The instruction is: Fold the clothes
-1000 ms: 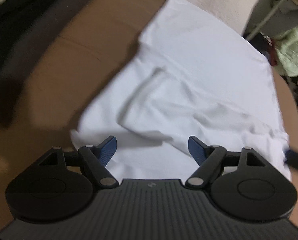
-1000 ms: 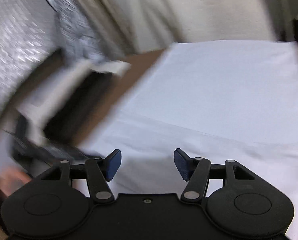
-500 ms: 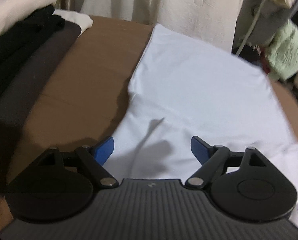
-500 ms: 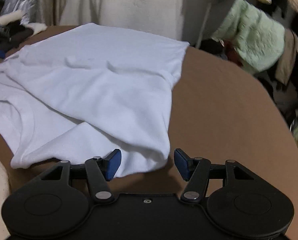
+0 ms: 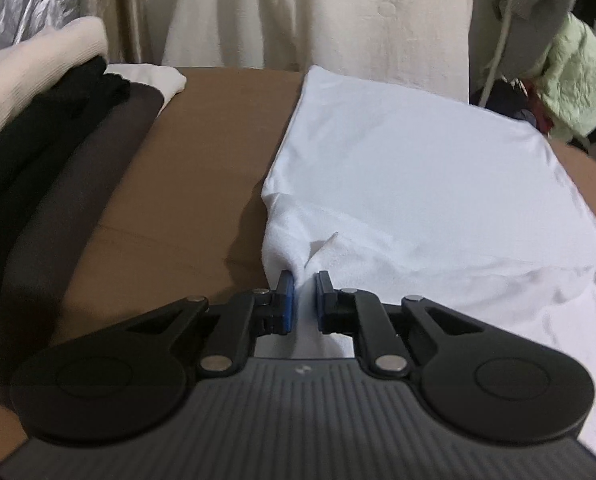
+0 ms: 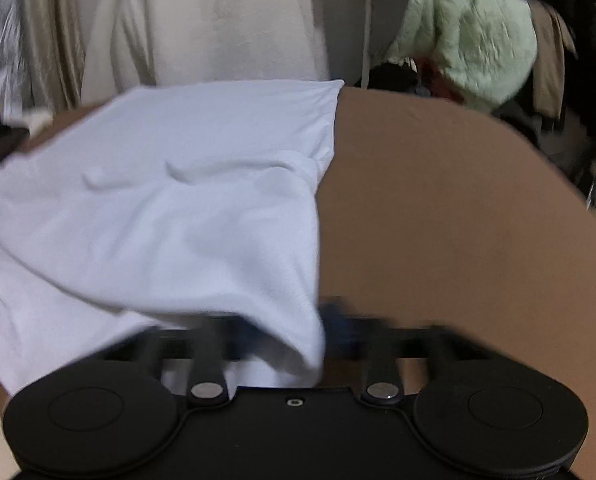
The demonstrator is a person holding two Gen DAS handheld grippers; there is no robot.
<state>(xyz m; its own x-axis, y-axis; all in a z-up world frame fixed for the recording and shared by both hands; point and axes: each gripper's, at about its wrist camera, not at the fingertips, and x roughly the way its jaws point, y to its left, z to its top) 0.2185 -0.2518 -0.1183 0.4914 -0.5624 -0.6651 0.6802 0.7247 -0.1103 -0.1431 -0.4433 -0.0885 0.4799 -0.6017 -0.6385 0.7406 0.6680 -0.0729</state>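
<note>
White shirt (image 5: 410, 168) lies on the brown table (image 5: 201, 168); the left gripper (image 5: 302, 280) pinches its near left edge, beside dark folded clothes (image 5: 49, 152). From the right wrist, the right gripper (image 6: 298, 332) is blurred, cloth between its fingers, grip unclear

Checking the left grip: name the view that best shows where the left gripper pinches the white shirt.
Left wrist view: the left gripper is sharp, blue pads pinching the white shirt at its near left edge. The right wrist view shows the shirt blurred, not that pinch.
</note>
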